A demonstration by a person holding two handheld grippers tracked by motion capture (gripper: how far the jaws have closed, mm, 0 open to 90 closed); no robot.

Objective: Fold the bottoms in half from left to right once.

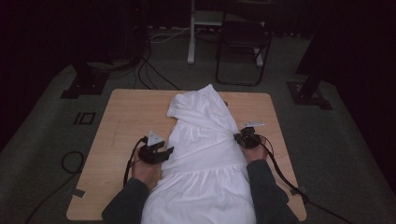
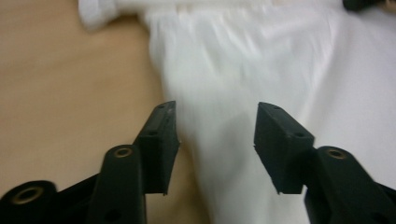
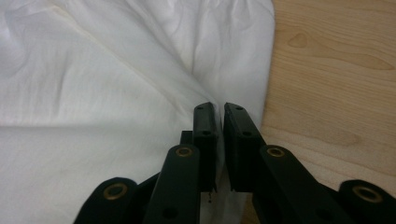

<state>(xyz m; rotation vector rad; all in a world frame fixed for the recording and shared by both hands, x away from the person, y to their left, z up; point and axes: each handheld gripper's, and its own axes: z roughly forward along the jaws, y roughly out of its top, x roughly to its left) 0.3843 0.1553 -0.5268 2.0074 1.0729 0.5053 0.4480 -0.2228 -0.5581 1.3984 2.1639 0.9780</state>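
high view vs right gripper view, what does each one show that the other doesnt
The high view alone takes in the floor, a dark chair, both forearms and the left gripper with its jaws apart at the garment's edge. The right gripper view alone shows up close that the right gripper has its jaws shut on a thin fold of cloth. Both show the white garment and the wooden table.

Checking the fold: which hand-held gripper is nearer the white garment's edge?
Right hand-held gripper: jaws pinched on the garment edge. Left hand-held gripper: open at its other edge, not gripping.
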